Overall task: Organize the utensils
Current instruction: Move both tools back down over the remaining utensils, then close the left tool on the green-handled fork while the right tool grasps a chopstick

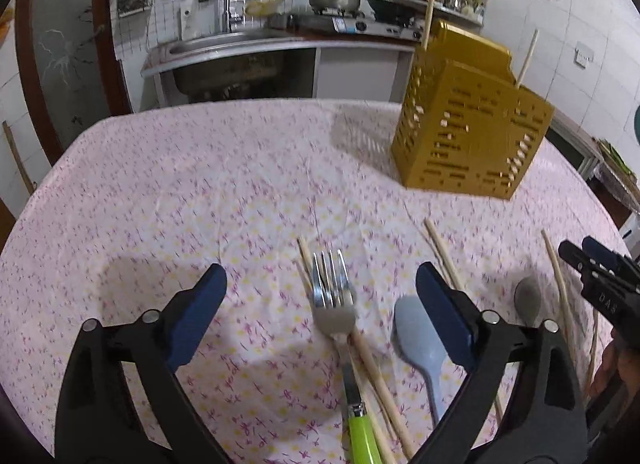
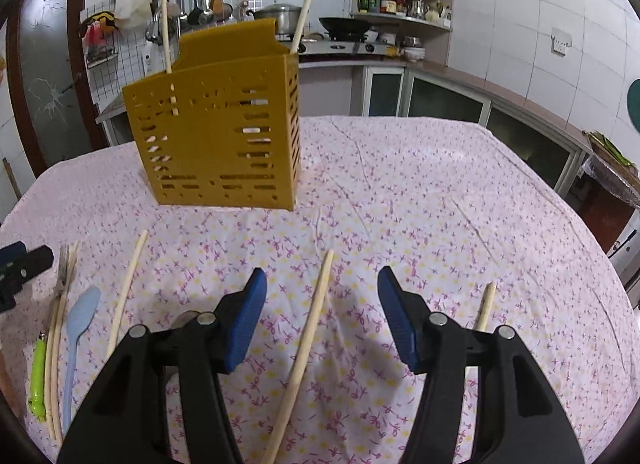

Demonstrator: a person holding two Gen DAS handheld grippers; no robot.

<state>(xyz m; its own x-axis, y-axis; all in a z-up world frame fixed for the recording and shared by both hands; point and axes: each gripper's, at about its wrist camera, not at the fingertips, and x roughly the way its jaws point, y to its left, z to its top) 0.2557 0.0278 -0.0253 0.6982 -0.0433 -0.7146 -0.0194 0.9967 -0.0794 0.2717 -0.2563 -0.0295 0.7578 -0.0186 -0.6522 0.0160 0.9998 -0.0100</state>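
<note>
Sorting barely begun: two chopsticks stand in the yellow holder [image 2: 216,136], well ahead of both jaws.

Left gripper [image 1: 320,296] gapes empty around the fork [image 1: 332,300]; right gripper [image 2: 322,304], half-open and empty, straddles a loose chopstick [image 2: 308,340]; blue spoon [image 1: 416,344] waits.

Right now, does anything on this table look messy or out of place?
Yes. The utensils lie scattered on the tablecloth rather than in the yellow holder: a fork lies across chopsticks, with a blue spoon beside them and loose chopsticks at different angles. Only two chopsticks stand in the holder.
</note>
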